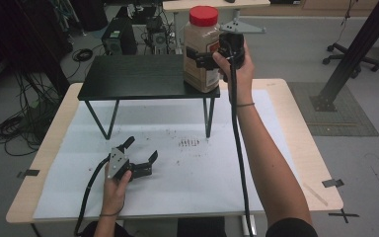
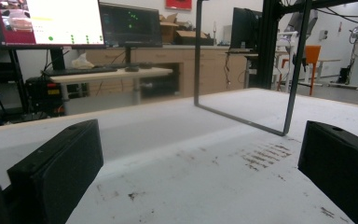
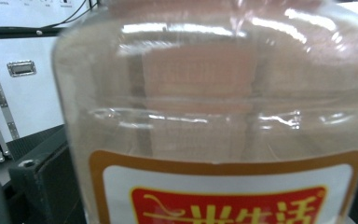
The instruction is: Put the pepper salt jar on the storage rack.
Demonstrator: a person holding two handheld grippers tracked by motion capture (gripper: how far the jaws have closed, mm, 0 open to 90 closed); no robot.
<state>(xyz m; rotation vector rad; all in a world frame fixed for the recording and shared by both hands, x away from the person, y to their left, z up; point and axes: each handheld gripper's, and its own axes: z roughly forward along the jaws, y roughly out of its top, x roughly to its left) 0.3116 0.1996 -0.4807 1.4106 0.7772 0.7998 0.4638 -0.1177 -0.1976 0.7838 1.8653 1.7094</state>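
We hold the upright jar (image 1: 202,49) in the right gripper (image 1: 212,58), jaws clamped across its sides, at the black shelf's (image 1: 133,76) corner; the left gripper (image 1: 140,158) rests wide open, empty.

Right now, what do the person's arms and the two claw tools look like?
Both forearms are bare, with no sleeves; a thin dark band circles each wrist. The left claw is black with blocky matte jaws and carries a grey three-cornered plate dotted with small holes. The right claw is black too, with a rounded black body. A long black cable trails from each tool toward the table's near edge.
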